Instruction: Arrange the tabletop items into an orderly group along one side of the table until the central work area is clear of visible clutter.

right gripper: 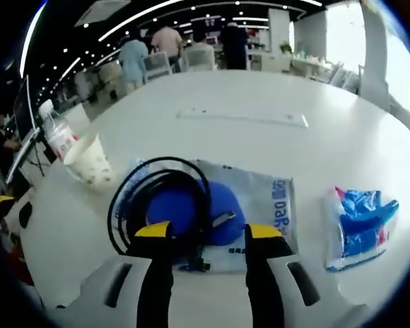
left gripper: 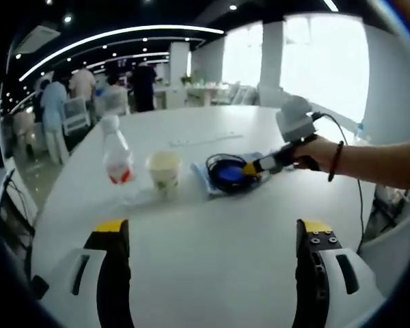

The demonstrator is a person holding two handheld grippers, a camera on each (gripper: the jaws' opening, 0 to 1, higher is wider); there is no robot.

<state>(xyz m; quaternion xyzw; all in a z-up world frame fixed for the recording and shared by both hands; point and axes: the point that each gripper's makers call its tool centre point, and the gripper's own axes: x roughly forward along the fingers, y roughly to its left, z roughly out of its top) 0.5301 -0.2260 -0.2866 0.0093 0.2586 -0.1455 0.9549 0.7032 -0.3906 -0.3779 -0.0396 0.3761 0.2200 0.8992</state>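
A clear plastic bottle [left gripper: 116, 158] with a red label and a paper cup [left gripper: 164, 172] stand side by side on the white table [left gripper: 212, 253]. To their right a coiled black cable [left gripper: 222, 164] lies on a blue round item [left gripper: 229, 175] on a printed plastic bag. My right gripper [left gripper: 250, 169], held by a hand, reaches it from the right. In the right gripper view the right gripper [right gripper: 208, 231] is open over the cable [right gripper: 157, 195] and blue item [right gripper: 184, 208]. My left gripper [left gripper: 212, 225] stands wide open, holding nothing, well short of the items.
A blue-and-white packet [right gripper: 359, 222] lies right of the bag [right gripper: 266, 198]. The cup [right gripper: 89, 164] and bottle [right gripper: 58, 133] stand to the left. A flat white strip [right gripper: 242, 117] lies farther out on the table. People [left gripper: 55, 102] and chairs stand beyond the far edge.
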